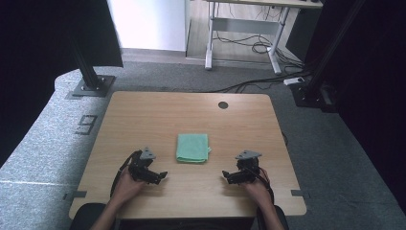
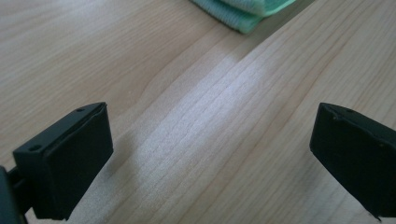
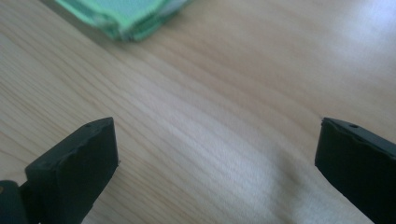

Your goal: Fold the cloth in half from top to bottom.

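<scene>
Centrally, a folded cloth (image 1: pixel 192 148) is flanked by both wide-open grippers, left (image 1: pixel 163 175) and right (image 1: pixel 225 175); gripping its edges is judged next.

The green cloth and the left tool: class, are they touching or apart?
Apart. In the high view, bare table lies between the folded green cloth and the left tool; the left gripper view shows open jaws with wood between them.

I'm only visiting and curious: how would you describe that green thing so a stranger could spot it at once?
Start at the wooden table in the middle of the grey floor. Near its centre, ahead of and between the left gripper and the right gripper, lies a folded green cloth. It is the one soft, brightly coloured thing on the pale wood, touching neither gripper.
</scene>
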A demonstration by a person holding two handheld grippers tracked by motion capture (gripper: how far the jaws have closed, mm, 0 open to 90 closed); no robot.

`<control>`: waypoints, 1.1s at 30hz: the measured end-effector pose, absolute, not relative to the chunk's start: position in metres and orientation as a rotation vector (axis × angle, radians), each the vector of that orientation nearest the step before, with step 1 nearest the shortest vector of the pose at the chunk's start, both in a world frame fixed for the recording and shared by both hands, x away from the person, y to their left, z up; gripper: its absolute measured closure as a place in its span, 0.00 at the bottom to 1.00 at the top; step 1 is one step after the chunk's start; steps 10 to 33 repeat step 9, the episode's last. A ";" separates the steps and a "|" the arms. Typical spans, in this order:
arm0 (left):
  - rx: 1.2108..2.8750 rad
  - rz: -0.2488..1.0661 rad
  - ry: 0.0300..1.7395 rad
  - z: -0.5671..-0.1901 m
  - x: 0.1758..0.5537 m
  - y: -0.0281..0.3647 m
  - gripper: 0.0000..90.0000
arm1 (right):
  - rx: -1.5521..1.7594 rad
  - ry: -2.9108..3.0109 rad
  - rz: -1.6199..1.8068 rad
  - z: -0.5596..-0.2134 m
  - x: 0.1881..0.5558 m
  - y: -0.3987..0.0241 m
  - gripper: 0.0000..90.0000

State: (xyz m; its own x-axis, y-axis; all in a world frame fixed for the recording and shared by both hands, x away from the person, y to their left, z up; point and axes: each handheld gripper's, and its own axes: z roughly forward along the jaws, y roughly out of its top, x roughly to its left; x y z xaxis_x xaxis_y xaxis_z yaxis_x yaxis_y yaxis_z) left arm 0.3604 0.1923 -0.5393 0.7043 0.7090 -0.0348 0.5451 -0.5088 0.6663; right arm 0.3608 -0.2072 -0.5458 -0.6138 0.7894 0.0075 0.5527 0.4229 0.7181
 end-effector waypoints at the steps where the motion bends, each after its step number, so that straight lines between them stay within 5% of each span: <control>1: 2.245 0.313 0.963 -0.543 0.361 0.193 0.00 | 1.155 2.355 0.987 -0.549 0.361 -0.207 0.00; 33: 2.262 0.346 0.948 -0.549 0.360 0.190 0.00 | 1.162 2.352 0.994 -0.556 0.360 -0.208 0.00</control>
